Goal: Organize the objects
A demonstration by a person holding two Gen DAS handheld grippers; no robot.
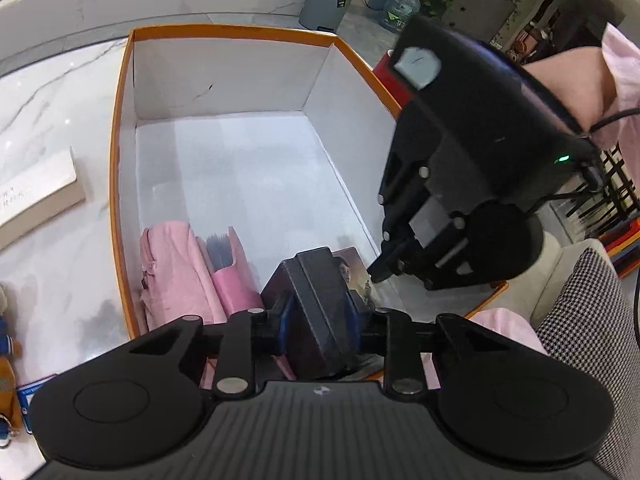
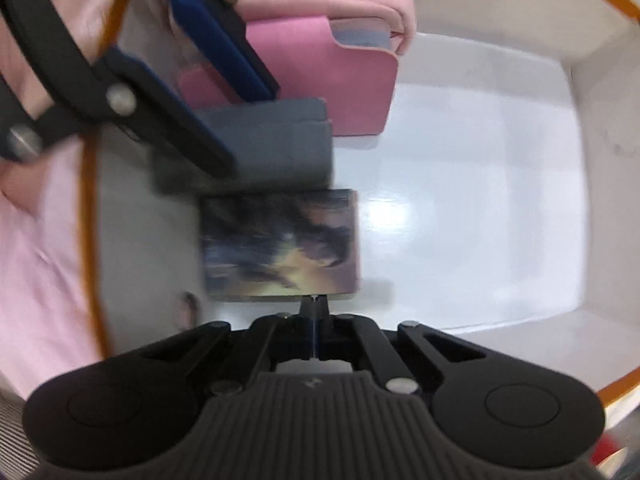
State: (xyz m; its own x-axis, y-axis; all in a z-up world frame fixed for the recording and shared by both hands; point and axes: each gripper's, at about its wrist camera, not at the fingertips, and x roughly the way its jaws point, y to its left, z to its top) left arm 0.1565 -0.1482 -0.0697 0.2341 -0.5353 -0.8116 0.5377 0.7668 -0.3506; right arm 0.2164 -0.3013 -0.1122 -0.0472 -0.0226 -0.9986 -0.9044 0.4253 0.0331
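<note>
The dark gray box (image 1: pixel 316 304) stands on end at the near end of the orange-rimmed carton (image 1: pixel 120 152), clamped across its narrow width by the left tongs (image 1: pixel 320 328), whose blue pads press its two sides. Its long axis runs away from those tongs, toward the carton's open white floor. Just to its right a picture card (image 1: pixel 356 276) stands on edge, touching or nearly touching the box; the right tongs (image 2: pixel 316 308) are pinched tight, their tips at the card's near edge, though blur hides whether they truly hold it. On the box's other side a pink notebook (image 1: pixel 234 280) and a pale pink pouch (image 1: pixel 176 272) lean against the carton's left wall. The left hand is plainly the nearer one to the box, so setting it down beside the notebook falls to that hand. Outside, on the marble tabletop (image 1: pixel 48 100), lies a flat cardboard package (image 1: pixel 36 192).
</note>
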